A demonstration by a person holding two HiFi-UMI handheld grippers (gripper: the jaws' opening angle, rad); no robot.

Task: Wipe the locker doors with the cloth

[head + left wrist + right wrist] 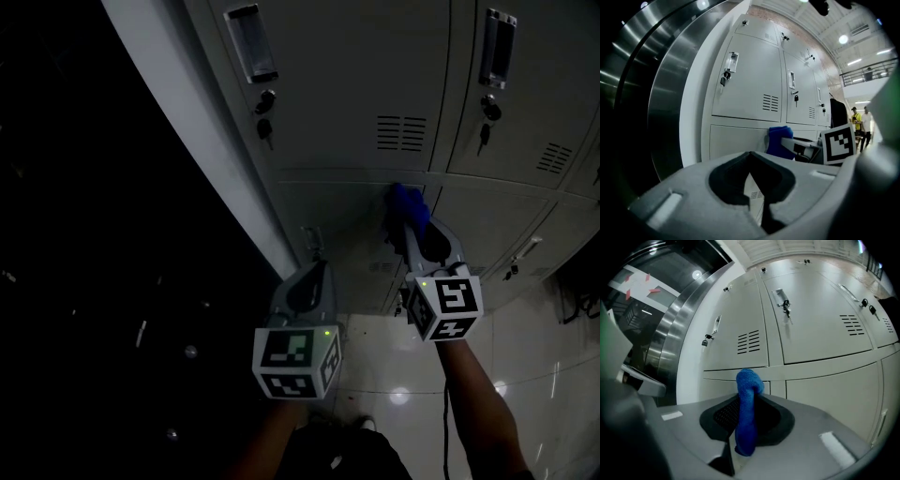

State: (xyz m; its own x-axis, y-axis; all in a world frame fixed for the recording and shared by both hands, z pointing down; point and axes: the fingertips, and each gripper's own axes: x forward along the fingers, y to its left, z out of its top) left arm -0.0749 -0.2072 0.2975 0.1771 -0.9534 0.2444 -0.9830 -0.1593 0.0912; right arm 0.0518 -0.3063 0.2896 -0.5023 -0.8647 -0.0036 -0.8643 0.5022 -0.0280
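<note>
The cloth [746,413] is a small blue terry rag: light, soft and floppy, with a nap that should drag on painted metal and not slide. It cannot push by itself, so it is best pinched through a thick bunched fold with a wad left proud of the jaw tips, so that fabric and not hard plastic meets the door.

That is about how it is held. The right gripper [412,234] has its jaws clenched on the cloth. In the right gripper view the rag runs as a folded rope up between the dark pads and rounds over beyond the tips. In the head view the wad sits at the horizontal seam between the upper and lower rows of the locker doors [356,94], just right of the upper left door's vent slots. Whether it presses the metal or hangs just off it, I cannot tell.

The left gripper [315,269] is nearer and to the left, low before the lower row. Its jaws are drawn together at the tips with nothing between them, and it touches neither cloth nor door
</note>
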